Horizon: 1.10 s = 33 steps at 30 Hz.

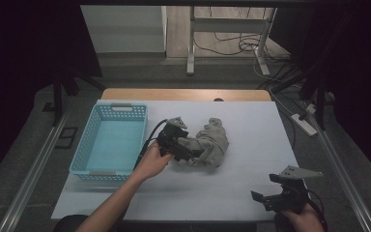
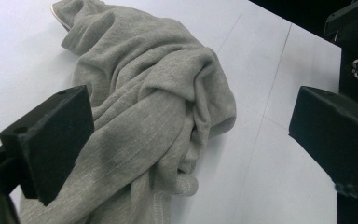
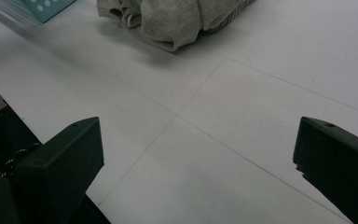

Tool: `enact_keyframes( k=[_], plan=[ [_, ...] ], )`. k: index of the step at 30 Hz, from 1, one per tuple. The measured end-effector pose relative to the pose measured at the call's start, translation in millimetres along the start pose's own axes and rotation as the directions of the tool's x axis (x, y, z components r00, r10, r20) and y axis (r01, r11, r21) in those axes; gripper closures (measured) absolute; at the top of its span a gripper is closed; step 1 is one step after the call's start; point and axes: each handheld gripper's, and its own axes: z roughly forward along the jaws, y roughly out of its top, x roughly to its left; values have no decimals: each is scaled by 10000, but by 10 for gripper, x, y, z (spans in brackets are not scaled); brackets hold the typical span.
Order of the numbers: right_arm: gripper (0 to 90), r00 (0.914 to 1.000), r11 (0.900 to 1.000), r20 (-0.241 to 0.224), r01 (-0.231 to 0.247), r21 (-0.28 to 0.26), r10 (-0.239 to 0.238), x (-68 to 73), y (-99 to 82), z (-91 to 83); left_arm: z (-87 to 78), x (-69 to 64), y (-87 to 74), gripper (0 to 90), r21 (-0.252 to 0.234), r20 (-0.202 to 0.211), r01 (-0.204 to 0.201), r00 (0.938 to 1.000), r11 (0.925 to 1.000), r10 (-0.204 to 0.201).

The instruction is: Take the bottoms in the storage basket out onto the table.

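Spread wide at lower right, the right gripper (image 1: 265,197) hovers over bare white bench (image 1: 251,125); left gripper (image 1: 193,151), spread, straddles the crumpled grey knit cloth (image 1: 213,140) mid-frame, light blue plastic basket (image 1: 110,140) at left.

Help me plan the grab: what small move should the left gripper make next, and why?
Probably ease the left gripper down and shut it on the grey garment. Its jaws stand wide open over the crumpled folds, nothing is held yet, and the blue basket waits beside it.
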Motion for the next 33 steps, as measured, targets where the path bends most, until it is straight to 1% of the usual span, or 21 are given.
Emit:
enact_keyframes(
  k=[8,14,23,29,33],
  plan=[
    [20,10000,10000,-11,-26,-22,26,-7,-2,-1,-43,-2,-37,10,10,-64,73,10000,10000,-72],
    [20,10000,10000,0,-23,6,23,-4,0,2,-90,-17,-48,10,58,-117,-19,9999,10000,19],
    [19,10000,10000,6,-11,11,11,-3,0,2,-151,-51,-73,10,-25,-65,128,9999,9999,-128],
    [20,10000,10000,-7,-14,33,14,-5,0,1,-215,-61,-96,10,-44,-176,118,9998,9999,-118],
    [20,10000,10000,8,-14,29,14,-2,0,4,-267,-60,-117,13,-80,-143,215,9997,9997,-216]
  ],
)
